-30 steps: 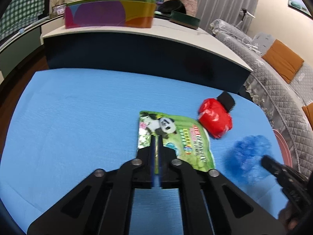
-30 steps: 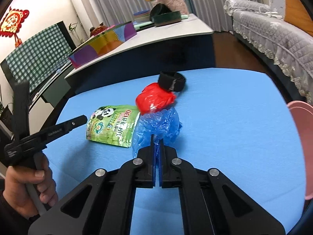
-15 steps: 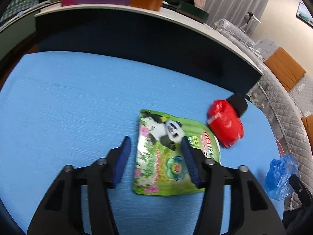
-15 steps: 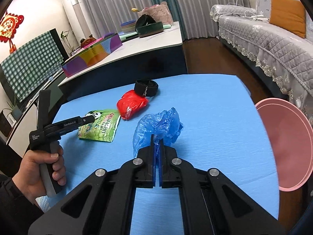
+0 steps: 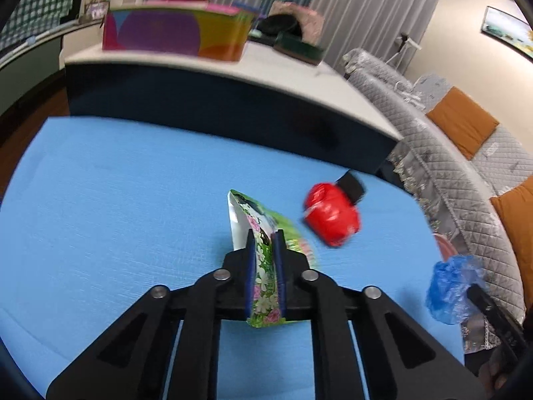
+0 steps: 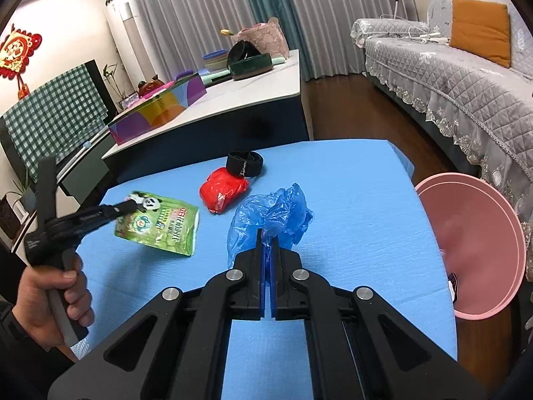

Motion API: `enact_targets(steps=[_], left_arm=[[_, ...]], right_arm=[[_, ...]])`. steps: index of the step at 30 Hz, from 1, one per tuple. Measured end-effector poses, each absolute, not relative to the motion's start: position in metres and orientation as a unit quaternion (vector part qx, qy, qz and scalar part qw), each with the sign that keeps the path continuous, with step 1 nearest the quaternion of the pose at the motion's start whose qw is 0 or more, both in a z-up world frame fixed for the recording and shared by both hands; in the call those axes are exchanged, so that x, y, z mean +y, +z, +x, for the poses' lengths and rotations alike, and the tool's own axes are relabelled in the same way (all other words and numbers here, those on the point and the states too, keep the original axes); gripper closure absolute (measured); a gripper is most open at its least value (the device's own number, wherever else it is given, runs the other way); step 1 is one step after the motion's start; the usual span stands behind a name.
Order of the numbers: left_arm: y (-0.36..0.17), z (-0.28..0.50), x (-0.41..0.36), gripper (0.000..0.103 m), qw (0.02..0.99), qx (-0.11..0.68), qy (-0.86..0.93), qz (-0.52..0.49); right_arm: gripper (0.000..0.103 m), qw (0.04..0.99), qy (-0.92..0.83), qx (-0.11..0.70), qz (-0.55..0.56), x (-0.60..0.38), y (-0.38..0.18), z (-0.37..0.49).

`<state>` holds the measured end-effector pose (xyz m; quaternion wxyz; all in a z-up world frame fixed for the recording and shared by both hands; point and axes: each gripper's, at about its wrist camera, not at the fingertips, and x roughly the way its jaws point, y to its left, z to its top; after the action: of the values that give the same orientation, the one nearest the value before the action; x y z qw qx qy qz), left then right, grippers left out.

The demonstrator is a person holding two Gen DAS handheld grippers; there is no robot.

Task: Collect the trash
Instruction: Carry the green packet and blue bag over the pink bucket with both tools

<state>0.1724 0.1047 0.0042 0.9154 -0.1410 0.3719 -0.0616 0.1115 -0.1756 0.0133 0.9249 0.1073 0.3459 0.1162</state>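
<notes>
A green panda snack packet (image 5: 265, 266) stands folded between the pads of my left gripper (image 5: 265, 233). Its jaws are closing and pinch it, and one edge is raised off the blue table (image 5: 116, 200). From the right wrist view the same packet (image 6: 163, 225) hangs tilted from the left gripper (image 6: 130, 205). My right gripper (image 6: 267, 233) is shut on a crumpled blue plastic bag (image 6: 269, 210), held above the table. A red crumpled wrapper (image 6: 223, 190) lies beside a black strap loop (image 6: 245, 163) further back on the table.
A pink basin (image 6: 479, 250) sits low off the table's right edge. Behind the table stands a dark counter (image 5: 233, 110) with a colourful box (image 5: 173, 33). A grey quilted sofa (image 6: 449, 76) runs along the right. A person's hand (image 6: 56, 296) grips the left handle.
The left gripper opened over the green packet, then closed on it and lifted its edge. The right gripper raised the blue bag off the table and carried it rightwards.
</notes>
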Motion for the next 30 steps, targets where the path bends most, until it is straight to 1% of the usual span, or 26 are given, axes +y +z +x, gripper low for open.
enact_targets(steps=[5, 10, 16, 21, 30], left_arm=[[0.031, 0.155, 0.096, 0.102, 0.927, 0.344, -0.079, -0.125], [0.054, 0.139, 0.084, 0.102, 0.937, 0.318, -0.093, -0.110], [0.074, 0.124, 0.061, 0.102, 0.949, 0.292, -0.104, -0.067], [0.081, 0.116, 0.046, 0.102, 0.952, 0.280, -0.113, -0.051], [0.078, 0.112, 0.027, 0.102, 0.951, 0.278, -0.128, -0.040]], right_arm=[[0.101, 0.931, 0.109, 0.333, 0.105, -0.181, 0.021, 0.102], [0.101, 0.937, 0.092, 0.321, 0.108, -0.194, 0.028, 0.095], [0.101, 0.944, 0.069, 0.304, 0.104, -0.210, 0.037, 0.086], [0.101, 0.951, 0.051, 0.289, 0.100, -0.220, 0.043, 0.079], [0.101, 0.958, 0.025, 0.269, 0.098, -0.237, 0.055, 0.073]])
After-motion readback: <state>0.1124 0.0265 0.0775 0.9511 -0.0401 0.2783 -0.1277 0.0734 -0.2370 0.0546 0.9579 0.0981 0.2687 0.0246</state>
